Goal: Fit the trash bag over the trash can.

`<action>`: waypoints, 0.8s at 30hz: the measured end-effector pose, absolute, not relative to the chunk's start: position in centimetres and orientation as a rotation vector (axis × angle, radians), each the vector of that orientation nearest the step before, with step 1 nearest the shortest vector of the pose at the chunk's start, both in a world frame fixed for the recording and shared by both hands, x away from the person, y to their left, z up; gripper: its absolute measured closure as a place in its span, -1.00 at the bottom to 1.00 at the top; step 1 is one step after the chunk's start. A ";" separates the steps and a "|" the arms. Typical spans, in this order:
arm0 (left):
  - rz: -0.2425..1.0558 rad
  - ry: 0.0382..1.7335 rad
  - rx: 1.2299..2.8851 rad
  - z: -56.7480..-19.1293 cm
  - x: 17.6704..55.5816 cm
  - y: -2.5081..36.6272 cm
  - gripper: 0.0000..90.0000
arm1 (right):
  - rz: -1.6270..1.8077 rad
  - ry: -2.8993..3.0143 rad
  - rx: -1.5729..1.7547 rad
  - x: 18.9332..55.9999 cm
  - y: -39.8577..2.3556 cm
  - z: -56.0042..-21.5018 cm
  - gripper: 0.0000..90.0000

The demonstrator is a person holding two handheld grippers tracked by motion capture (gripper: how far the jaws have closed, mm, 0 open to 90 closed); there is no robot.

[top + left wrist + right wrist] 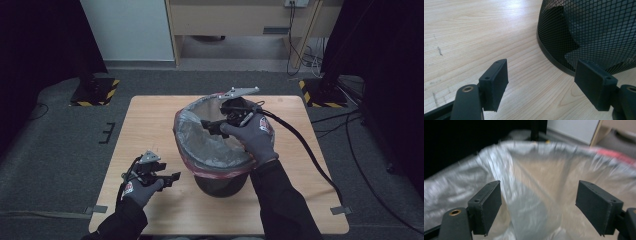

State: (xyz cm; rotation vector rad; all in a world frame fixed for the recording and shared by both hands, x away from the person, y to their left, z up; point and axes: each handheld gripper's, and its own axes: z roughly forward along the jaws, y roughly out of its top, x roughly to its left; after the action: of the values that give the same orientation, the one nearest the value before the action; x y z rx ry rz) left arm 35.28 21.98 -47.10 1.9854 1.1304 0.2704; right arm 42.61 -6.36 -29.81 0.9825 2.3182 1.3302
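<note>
**Lining the mesh bin: right gripper poised over the bag**

On the wooden table (150, 130) stands a dark mesh waste bin (220, 182), fitted with a translucent grey plastic liner (200, 137) whose top edge, with a red band, is folded out over the rim. The bin sits near the middle of the table, toward the person's right side.

The right gripper (207, 126) hangs over the mouth of the bin, pointing in across the liner. In the right gripper view its jaws stand wide apart with nothing pinched between them; a fold of the liner (524, 202) rises in the gap, but neither pad presses on it. The left gripper (174, 176) rests low over the table just beside the bin's base, on its left. In the left gripper view its jaws are likewise spread and empty, with the mesh wall (594, 32) close ahead and bare wood beneath.

The work in hand appears to be seating the liner inside the bin. To do it well, the right gripper should probably catch a single loose fold rather than a bunched handful, closing gently so that the thin film does not tear, and then smooth it toward the wall. The left gripper could steady the bin by its rim or wall, since the light mesh may slide or tip when the bag is tugged. The folded edge should be left sitting on the rim.
</note>
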 end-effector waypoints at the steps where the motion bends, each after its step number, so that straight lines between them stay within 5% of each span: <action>1: 0.271 1.130 1.985 -47.1 35.3 22.0 -0.41 | 1.357 2.286 0.987 42.5 -6.5 -29.6 -0.51; 19: 0.272 1.133 1.992 -47.1 35.3 22.0 -0.43 | 1.631 1.752 0.945 40.8 -9.8 -25.5 -0.01; 24: 0.271 1.133 1.992 -47.1 35.2 22.0 -0.43 | 1.634 1.637 0.988 40.7 -11.7 -24.9 -0.04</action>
State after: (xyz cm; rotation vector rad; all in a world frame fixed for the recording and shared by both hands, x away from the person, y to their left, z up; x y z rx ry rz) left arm 35.25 22.00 -47.08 1.9918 1.1335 0.2711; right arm 40.65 -11.74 -24.88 0.9884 1.6369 1.6336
